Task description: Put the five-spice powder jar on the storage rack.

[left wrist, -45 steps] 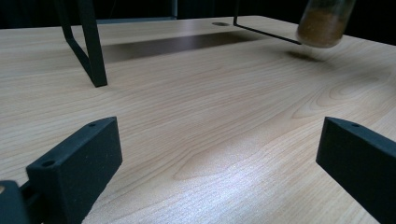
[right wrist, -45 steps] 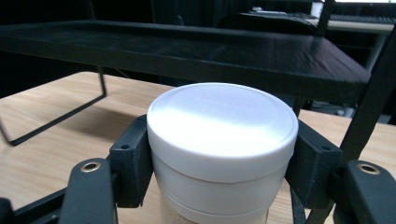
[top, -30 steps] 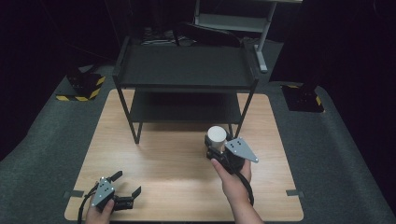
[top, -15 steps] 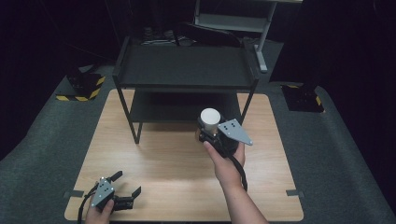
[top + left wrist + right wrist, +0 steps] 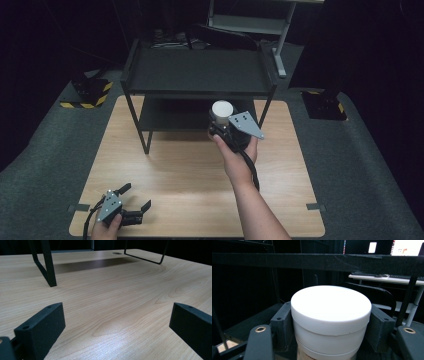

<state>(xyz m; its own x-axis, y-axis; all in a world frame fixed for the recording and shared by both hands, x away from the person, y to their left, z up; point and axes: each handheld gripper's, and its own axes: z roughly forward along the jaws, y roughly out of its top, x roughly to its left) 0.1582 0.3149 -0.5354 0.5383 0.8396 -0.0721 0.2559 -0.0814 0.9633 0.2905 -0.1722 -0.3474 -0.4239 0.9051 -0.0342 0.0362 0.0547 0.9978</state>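
Observation:
My right gripper (image 5: 223, 121) is shut on a white-lidded round jar (image 5: 222, 110), held upright in the air just in front of the black two-tier shelf rack (image 5: 200, 75). In the right gripper view the jar (image 5: 331, 320) sits between the two black jaws, its lid level with the rack's upper shelf edge (image 5: 317, 261). My left gripper (image 5: 134, 202) rests low at the table's front left corner, open, with bare wood between its fingers (image 5: 42, 327).
The wooden table (image 5: 175, 165) carries the rack at its back half. A rack leg (image 5: 47, 265) stands ahead of the left gripper. Yellow-black striped blocks (image 5: 87, 95) lie on the grey floor at the left and right. A metal stand (image 5: 280, 30) is behind.
My right gripper has carried the jar up and forward, from the table's right middle toward the rack's lower opening. The left gripper has stayed still.

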